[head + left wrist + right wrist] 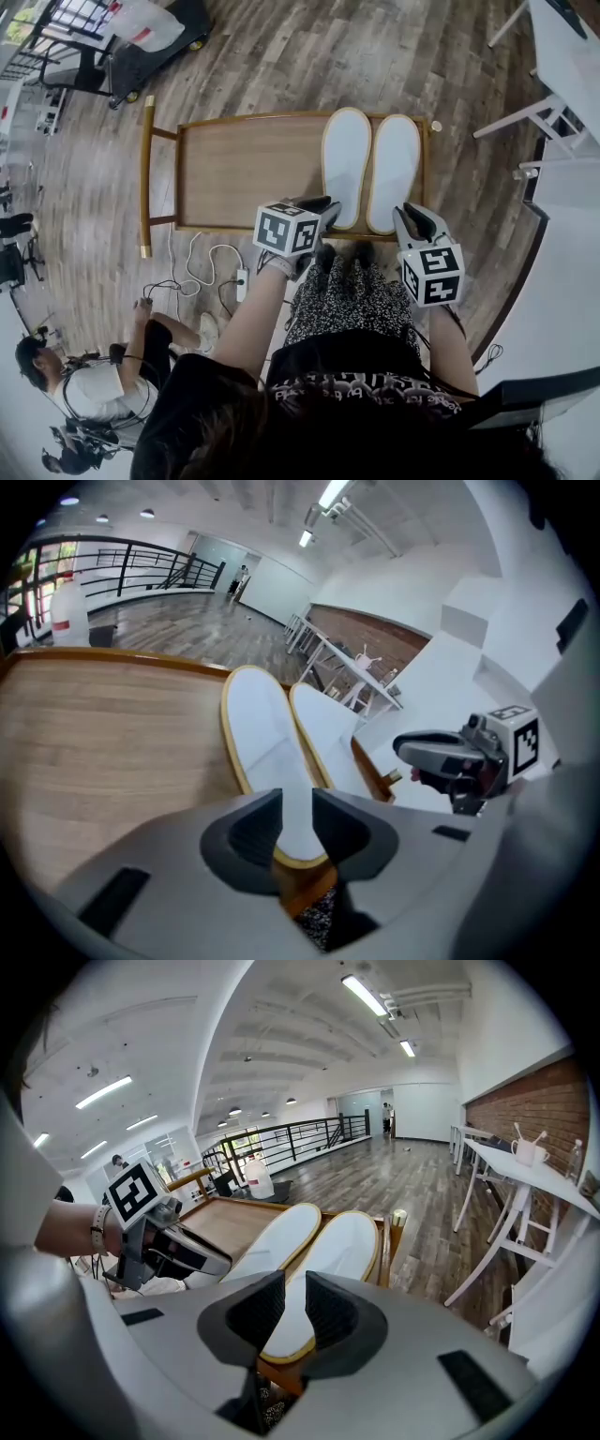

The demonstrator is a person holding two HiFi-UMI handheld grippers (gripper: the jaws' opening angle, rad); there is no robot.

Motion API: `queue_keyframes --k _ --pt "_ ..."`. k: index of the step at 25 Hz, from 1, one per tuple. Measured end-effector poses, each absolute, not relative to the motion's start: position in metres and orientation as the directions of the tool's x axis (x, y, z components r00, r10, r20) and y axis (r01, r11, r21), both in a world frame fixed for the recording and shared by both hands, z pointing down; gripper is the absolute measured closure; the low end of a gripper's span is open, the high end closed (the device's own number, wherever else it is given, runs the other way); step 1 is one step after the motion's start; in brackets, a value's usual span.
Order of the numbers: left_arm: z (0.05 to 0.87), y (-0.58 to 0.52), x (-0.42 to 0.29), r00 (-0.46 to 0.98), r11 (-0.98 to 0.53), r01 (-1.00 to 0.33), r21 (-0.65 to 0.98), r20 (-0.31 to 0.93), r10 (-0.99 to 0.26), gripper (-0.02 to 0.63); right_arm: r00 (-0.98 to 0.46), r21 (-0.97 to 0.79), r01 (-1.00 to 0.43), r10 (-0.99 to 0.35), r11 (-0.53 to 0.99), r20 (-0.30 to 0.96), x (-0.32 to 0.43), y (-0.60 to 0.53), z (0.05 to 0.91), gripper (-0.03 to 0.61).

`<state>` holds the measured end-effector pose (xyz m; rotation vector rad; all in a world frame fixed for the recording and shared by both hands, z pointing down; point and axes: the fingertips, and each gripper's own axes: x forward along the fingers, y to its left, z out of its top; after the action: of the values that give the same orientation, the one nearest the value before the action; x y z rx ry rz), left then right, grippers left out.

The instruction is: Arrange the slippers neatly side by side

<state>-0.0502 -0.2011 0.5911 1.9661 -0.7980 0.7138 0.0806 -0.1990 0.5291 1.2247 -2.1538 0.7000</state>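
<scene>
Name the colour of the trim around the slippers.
Golden-yellow trim, clearest in the left gripper view.

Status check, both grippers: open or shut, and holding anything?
Left gripper: open, jaws apart, holding nothing.
Right gripper: open, jaws apart, holding nothing.
</scene>
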Motion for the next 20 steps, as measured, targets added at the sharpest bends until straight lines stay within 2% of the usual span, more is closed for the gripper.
queue_keyframes --k 4,10,13,16,20 --pt "0.606 -0.207 -0.061 0.587 -0.363 -0.797 0.483 0.763 -0.272 0.515 -0.428 -0.168 -0.88 -0.59 0.444 0.685 0.081 -0.199 0.528 0.511" --pt "0.606 -0.201 -0.043 0.608 -0.421 -0.768 0.483 0.755 -0.243 0.515 -0.425 -0.166 -0.882 -0.591 0.442 0.685 0.082 -0.197 0.527 0.511" --pt "0.584 -0.212 -0.05 0.594 -0.442 -0.785 0.434 0.731 -0.336 0.515 -0.422 -0.16 -0.884 -0.602 0.439 0.678 0.083 -0.201 0.524 0.511" --pt "0.563 -0.234 -0.038 0.618 -0.524 -0.76 0.384 0.676 -0.401 0.515 -0.42 -0.154 -0.885 -0.609 0.44 0.672 0.081 -0.209 0.523 0.511" --pt "0.583 -0.238 0.005 0.697 -0.548 -0.678 0.489 0.663 -0.271 0.53 -0.422 -0.154 -0.884 -0.614 0.44 0.667 0.078 -0.214 0.522 0.511"
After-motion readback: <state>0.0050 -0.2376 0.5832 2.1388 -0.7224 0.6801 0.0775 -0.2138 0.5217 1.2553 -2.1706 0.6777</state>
